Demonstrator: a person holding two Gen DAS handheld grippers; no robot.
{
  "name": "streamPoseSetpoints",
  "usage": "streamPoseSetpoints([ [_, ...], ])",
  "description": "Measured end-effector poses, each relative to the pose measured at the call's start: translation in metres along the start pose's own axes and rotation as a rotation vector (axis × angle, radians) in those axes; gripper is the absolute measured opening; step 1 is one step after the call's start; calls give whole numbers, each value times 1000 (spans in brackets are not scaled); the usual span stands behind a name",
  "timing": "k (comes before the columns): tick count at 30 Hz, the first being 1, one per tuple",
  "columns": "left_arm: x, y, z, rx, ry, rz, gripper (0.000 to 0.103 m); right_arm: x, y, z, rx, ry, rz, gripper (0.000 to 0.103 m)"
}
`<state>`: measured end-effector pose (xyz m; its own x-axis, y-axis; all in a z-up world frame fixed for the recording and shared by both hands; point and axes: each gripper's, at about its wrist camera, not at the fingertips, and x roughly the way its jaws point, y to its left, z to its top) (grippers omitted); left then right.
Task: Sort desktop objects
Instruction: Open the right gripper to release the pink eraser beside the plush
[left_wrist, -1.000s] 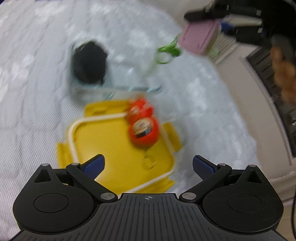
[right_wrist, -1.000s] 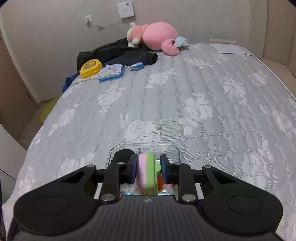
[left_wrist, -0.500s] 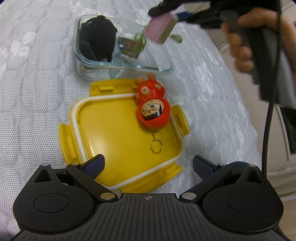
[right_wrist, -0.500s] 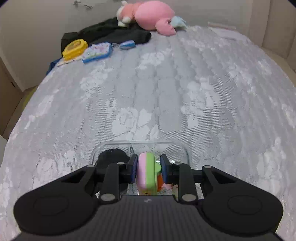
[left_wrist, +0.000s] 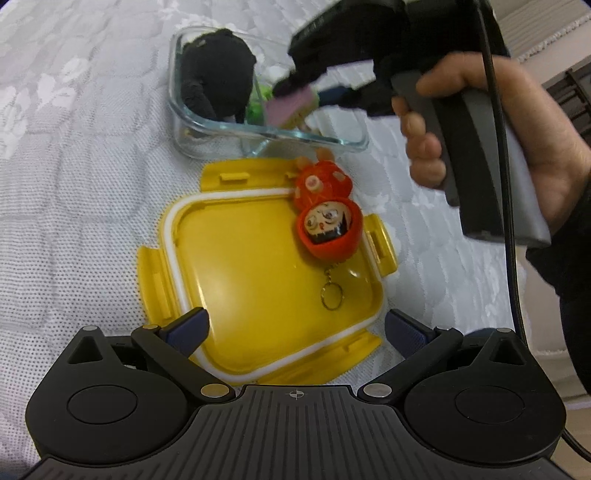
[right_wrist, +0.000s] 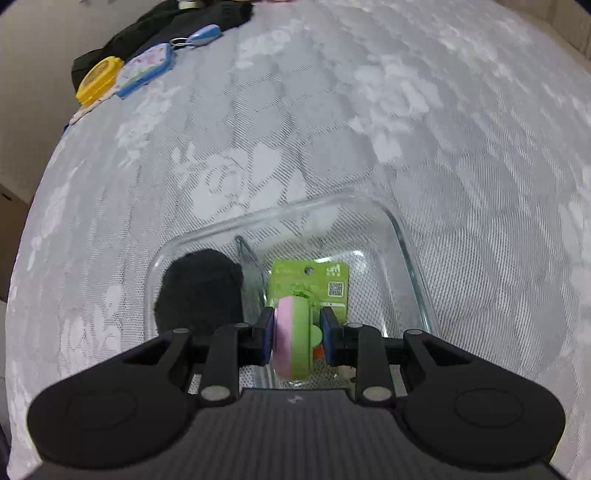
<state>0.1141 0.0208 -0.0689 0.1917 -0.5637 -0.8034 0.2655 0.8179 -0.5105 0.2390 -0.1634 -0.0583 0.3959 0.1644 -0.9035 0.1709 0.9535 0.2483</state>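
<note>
A clear glass container (left_wrist: 207, 136) (right_wrist: 402, 236) sits on the bed, holding a black plush (left_wrist: 218, 81) (right_wrist: 199, 291) and a green card packet (right_wrist: 310, 280). My right gripper (right_wrist: 297, 338) is shut on a pink and green case (right_wrist: 291, 339) (left_wrist: 291, 107) and holds it inside the container. The yellow lid (left_wrist: 251, 273) lies in front of the container with a red doll keychain (left_wrist: 327, 221) on its far right corner. My left gripper (left_wrist: 295, 325) is open and empty over the lid's near edge.
The bed has a grey-white floral quilt (right_wrist: 332, 110). At its far left lie a yellow case (right_wrist: 98, 79), a blue-edged case (right_wrist: 146, 70), a blue keychain (right_wrist: 203, 35) and dark clothes (right_wrist: 173, 22). The hand (left_wrist: 509, 136) holding the right gripper is right of the container.
My right gripper has come down with the pink and green case, from above the container into it. The left gripper has stayed open over the yellow lid.
</note>
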Motion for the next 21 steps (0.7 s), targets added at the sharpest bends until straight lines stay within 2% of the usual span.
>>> streamPoseSetpoints([
  [3,-4,1,1,1,-32,18,103,3,-5,-3,14,16,3,29],
  [7,-12,1,3,4,-80,6,103,-4,-4,-4,-18,-9,7,37],
  [9,-12,0,3,7,-81,2,103,-10,-2,-5,-44,-20,14,41],
  [16,-10,0,2,10,-73,19,103,-38,-4,-4,-71,-75,38,41],
  [21,-9,2,2,-2,-68,31,103,-56,5,-4,-201,-153,-62,40],
])
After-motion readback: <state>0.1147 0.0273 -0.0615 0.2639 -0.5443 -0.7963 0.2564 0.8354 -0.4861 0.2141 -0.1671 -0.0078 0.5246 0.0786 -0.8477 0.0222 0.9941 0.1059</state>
